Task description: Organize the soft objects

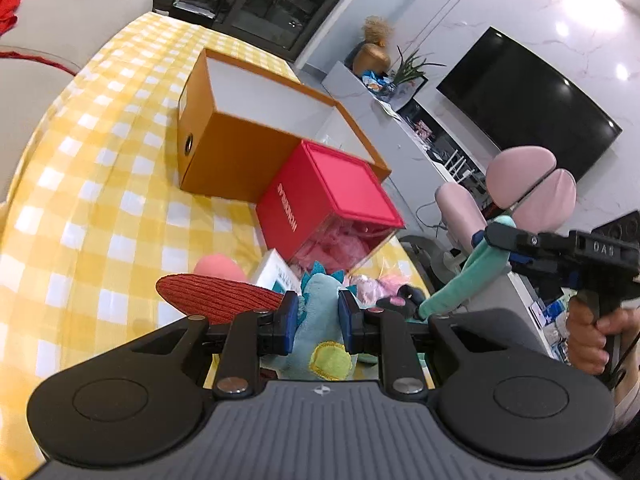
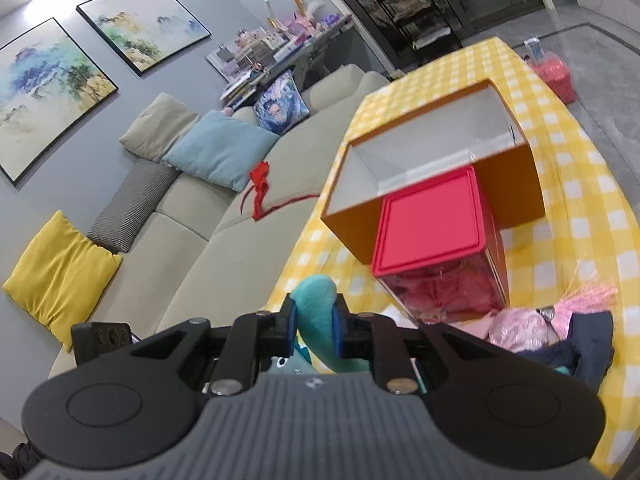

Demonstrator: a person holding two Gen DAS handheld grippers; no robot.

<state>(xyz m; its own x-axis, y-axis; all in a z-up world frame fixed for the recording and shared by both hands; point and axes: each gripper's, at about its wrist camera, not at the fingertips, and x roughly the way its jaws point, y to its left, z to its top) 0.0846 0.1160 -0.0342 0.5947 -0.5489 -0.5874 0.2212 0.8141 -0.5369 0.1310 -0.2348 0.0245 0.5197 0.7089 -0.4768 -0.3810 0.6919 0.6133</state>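
A teal plush dinosaur (image 1: 320, 312) with darker spikes and a yellow-green patch hangs low over the yellow checked table (image 1: 100, 208). My left gripper (image 1: 318, 318) is shut on its body. My right gripper (image 1: 486, 238) is shut on its long teal limb (image 2: 316, 296) and holds that limb up to the right; in the right wrist view the right gripper (image 2: 314, 322) has the limb squeezed between its blue pads. An open orange box (image 1: 240, 148) with a white inside stands behind. Against it leans a red-lidded clear box (image 1: 340, 196) holding pink fabric.
A red ribbed cloth (image 1: 216, 298), a pink round toy (image 1: 220, 268), a small white box (image 1: 276, 272), pink soft items (image 2: 520, 332) and a dark blue cloth (image 2: 584, 340) lie near the table's front. A beige sofa (image 2: 200, 232) flanks one side, a pink chair (image 1: 532, 188) the other.
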